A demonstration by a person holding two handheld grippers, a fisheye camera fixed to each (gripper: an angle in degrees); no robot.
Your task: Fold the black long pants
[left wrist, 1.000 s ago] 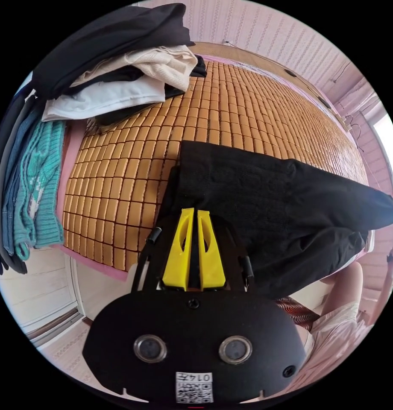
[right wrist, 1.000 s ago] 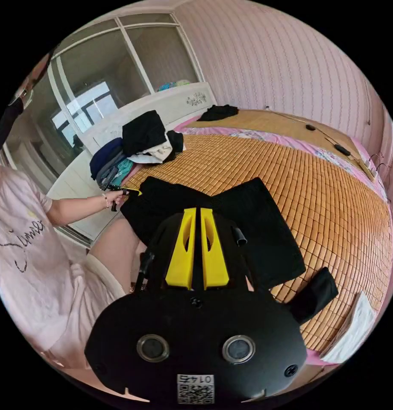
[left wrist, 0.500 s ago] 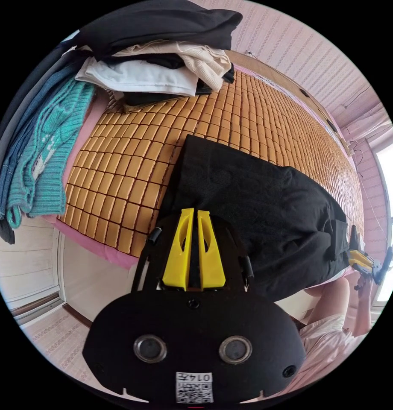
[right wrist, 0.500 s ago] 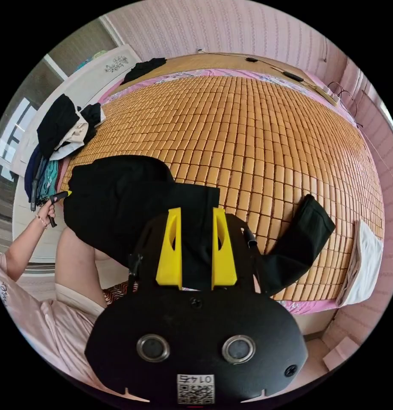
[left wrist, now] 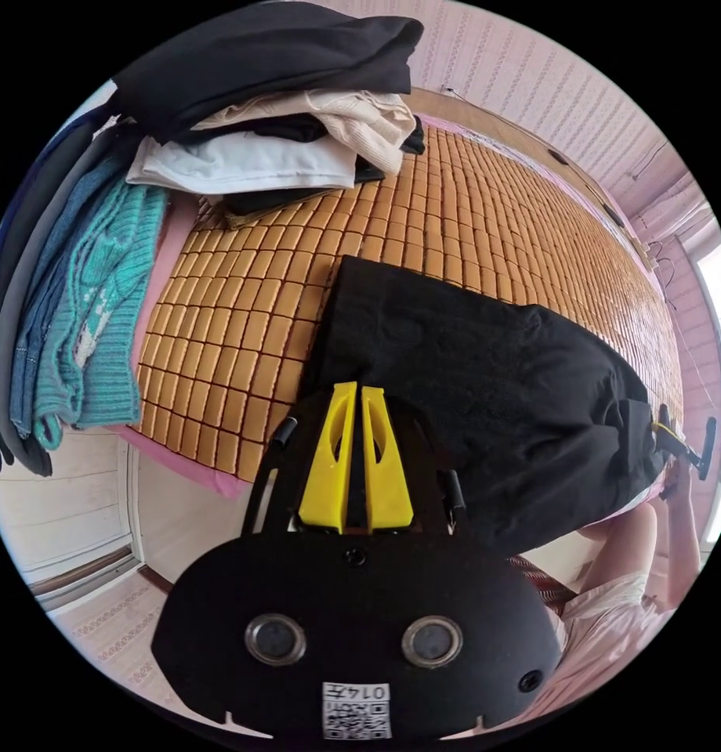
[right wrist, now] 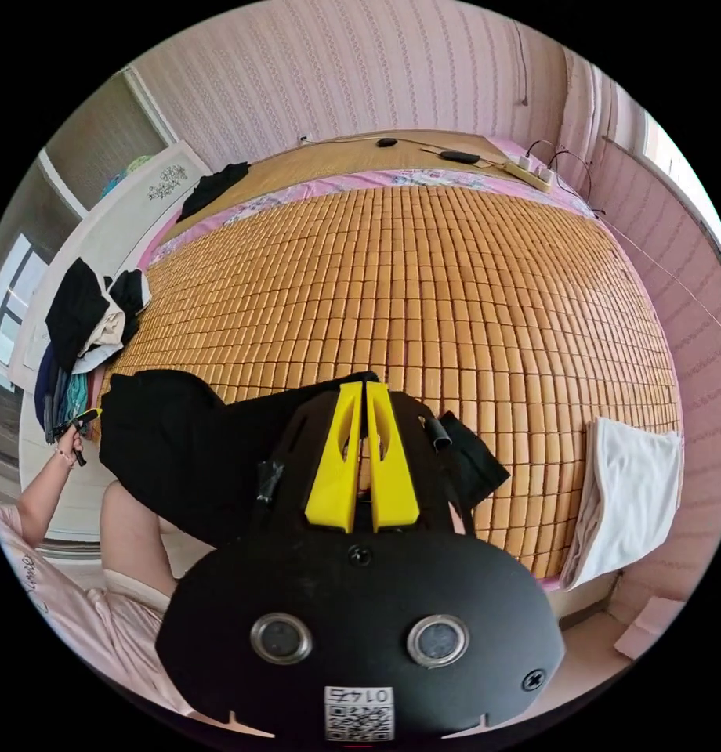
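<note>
Black knit fabric, matte and soft, makes up the pants [left wrist: 486, 376], which lie along the near edge of the bamboo mat [right wrist: 423, 290] on the bed, partly hanging over that edge. The garment looks already doubled, thick and rounded at one end, with a loose end [right wrist: 474, 462] jutting out beside the right gripper.

The left gripper [left wrist: 355, 462] has its yellow jaws drawn together on one end of the pants; holding there likely keeps that end anchored. The right gripper [right wrist: 362, 462] also has its jaws nearly together at a fabric edge (whether cloth sits between them cannot be told). Gripping both ends would keep the fabric taut for the next fold.

Further out, a pile of clothes [left wrist: 282, 117] sits at the mat's corner, and a white cloth [right wrist: 627, 493] lies at the opposite side.
</note>
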